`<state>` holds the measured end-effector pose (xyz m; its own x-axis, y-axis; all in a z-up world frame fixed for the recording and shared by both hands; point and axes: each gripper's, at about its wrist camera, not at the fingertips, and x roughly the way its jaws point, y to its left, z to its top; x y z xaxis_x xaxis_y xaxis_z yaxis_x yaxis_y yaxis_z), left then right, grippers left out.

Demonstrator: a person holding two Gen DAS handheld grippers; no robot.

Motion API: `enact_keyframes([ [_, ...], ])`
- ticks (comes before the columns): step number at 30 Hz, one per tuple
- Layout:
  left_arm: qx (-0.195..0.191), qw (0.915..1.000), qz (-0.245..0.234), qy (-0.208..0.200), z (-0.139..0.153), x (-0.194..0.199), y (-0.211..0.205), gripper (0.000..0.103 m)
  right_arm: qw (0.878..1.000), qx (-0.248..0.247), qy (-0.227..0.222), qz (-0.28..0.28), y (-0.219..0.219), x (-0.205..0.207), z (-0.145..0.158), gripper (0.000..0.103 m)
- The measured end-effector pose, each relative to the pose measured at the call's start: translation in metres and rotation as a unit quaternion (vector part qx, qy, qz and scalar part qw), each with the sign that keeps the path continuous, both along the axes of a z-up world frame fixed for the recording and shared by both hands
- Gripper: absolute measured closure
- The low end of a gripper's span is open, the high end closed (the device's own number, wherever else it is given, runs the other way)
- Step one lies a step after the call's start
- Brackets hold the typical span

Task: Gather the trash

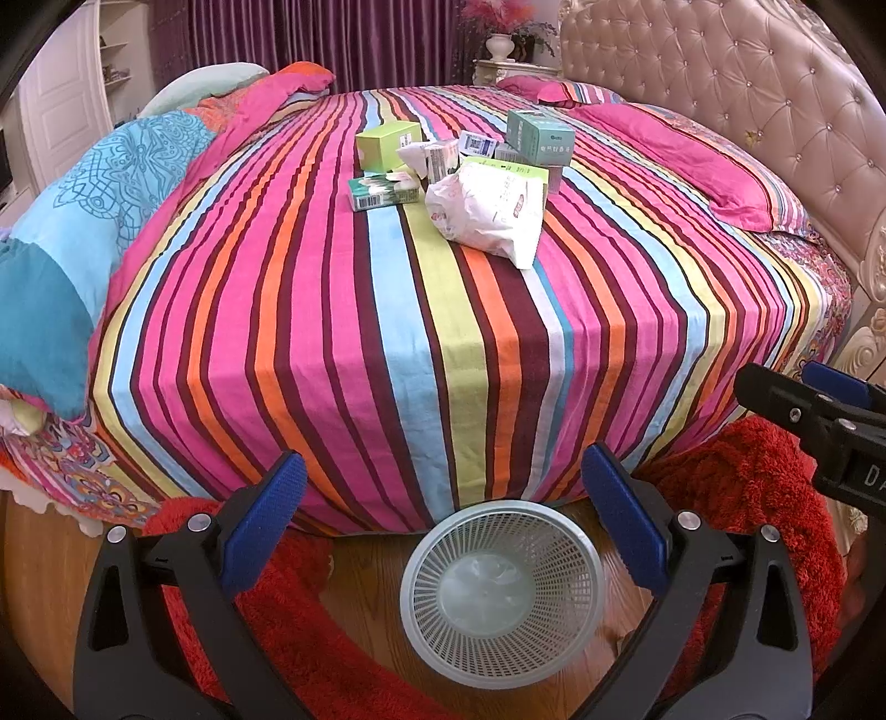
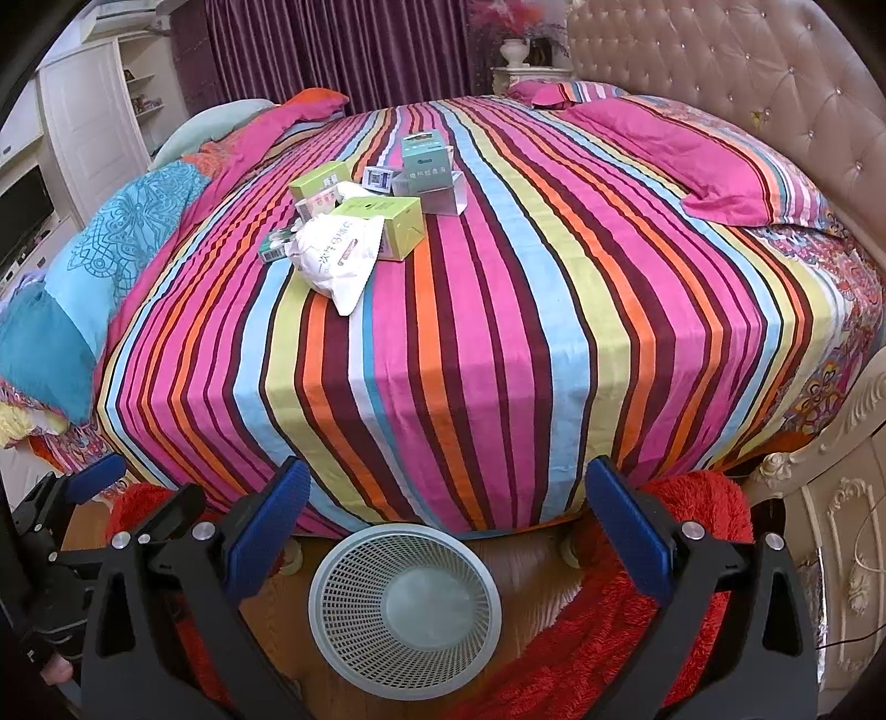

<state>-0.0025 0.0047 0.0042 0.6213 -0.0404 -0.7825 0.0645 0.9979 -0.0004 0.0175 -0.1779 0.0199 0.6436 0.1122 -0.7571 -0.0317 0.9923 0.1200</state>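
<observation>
The crumpled white bag (image 2: 343,257) hides part of the flat green box (image 2: 272,247); its print is too small to read.

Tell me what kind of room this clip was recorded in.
A home bedroom, most likely: a large bed under a striped sheet, a tufted headboard, and a pink pillow. A white mesh wastebasket stands on the wooden floor at the bed's foot.

Striped bed (image 1: 387,332), purple curtains (image 1: 332,39), wood floor (image 1: 365,576)

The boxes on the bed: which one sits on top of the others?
The teal box, raised on the small white boxes at the far side; the green ones lie on the bedspread.
</observation>
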Motion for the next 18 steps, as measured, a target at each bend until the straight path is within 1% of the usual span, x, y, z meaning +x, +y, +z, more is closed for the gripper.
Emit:
enact_keyframes([
  [18,0.002,1.0,-0.002,0.001,-0.0008,-0.0006,-0.0015,0.006,1.0,-0.004,-0.001,-0.003,-0.0008,-0.0001,0.0014,0.008],
])
